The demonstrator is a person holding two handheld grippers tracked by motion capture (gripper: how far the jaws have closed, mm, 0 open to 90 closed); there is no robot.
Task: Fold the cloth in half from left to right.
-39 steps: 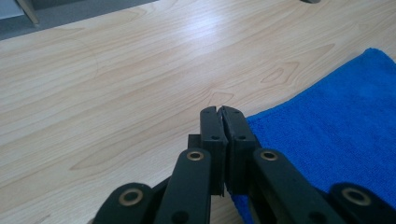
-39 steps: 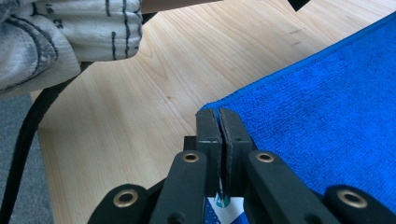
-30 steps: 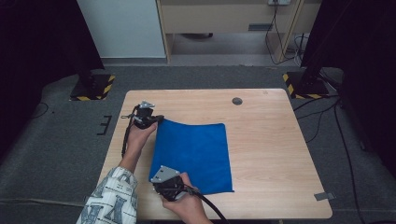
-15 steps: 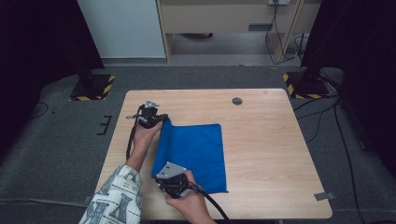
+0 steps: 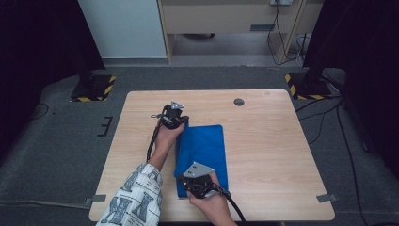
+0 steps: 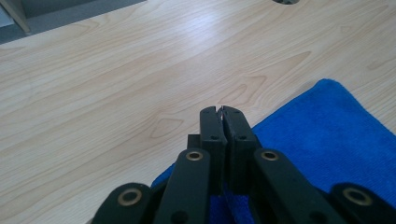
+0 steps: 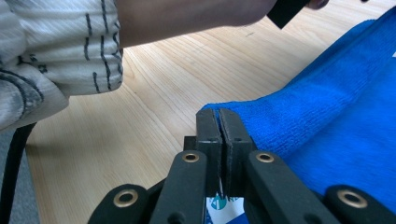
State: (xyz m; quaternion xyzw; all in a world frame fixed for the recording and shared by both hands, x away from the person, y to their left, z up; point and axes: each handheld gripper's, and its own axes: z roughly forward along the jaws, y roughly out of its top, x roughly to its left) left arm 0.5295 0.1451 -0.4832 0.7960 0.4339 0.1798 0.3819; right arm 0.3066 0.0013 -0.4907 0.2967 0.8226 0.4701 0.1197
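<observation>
Blue cloth (image 5: 202, 153) lies on the table (image 5: 273, 141), folded over to a narrow strip; left gripper (image 5: 173, 117) pinches its far corner between closed jaws, right gripper (image 5: 195, 181) its near corner likewise; judging by this, the fold is underway, the carried edge not yet laid down or released.

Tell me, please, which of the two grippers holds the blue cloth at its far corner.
The left gripper, fingers pinched on the blue cloth by the table's far side; the right gripper grips the near corner.
</observation>
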